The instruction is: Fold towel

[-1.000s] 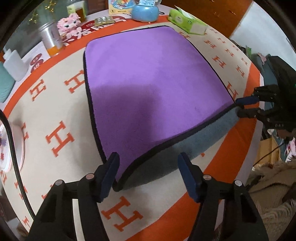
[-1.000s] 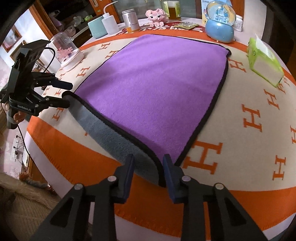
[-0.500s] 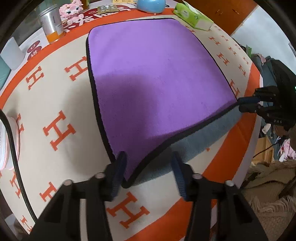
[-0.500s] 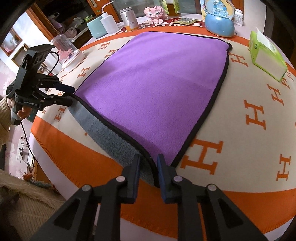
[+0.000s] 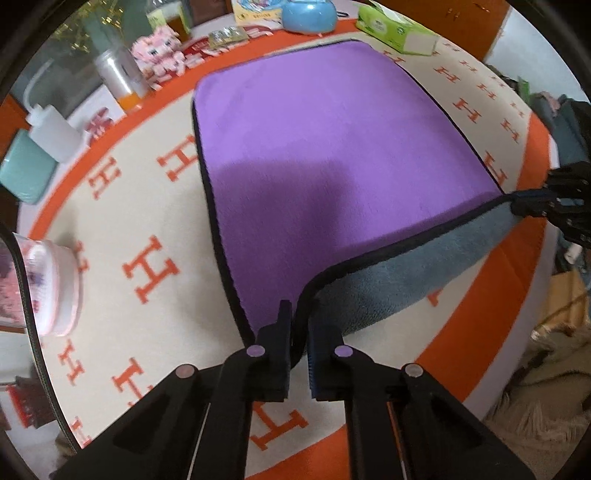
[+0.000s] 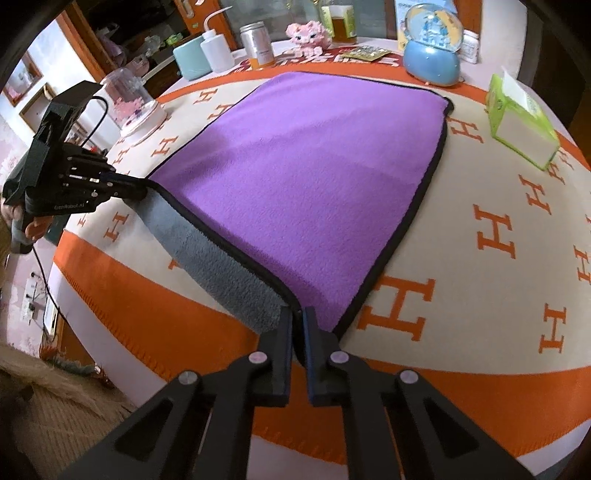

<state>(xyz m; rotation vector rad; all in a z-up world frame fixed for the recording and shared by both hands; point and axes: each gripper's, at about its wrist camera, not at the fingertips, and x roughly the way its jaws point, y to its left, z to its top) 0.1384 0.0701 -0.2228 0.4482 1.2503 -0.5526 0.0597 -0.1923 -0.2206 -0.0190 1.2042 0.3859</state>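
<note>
A purple towel [image 5: 332,155] with a black hem and a grey underside lies spread on the orange and cream tablecloth [image 5: 122,206]; it also shows in the right wrist view [image 6: 314,177]. My left gripper [image 5: 300,321] is shut on the towel's near left corner. My right gripper [image 6: 298,317] is shut on the near right corner. Both corners are lifted, so the near edge hangs between them and shows its grey side [image 6: 221,266]. Each gripper shows in the other's view, the right one [image 5: 532,203] and the left one [image 6: 125,186].
At the table's far edge stand a blue snow globe [image 6: 432,51], a green tissue box [image 6: 521,122], a pink toy [image 6: 308,35], a metal can [image 6: 256,44], a white squeeze bottle [image 6: 216,51] and a teal box [image 6: 188,61]. A glass dome [image 6: 129,103] stands at the left.
Both grippers closed on the towel's near corners, the left from wide open, and raised them. The near edge now hangs higher off the cloth.
</note>
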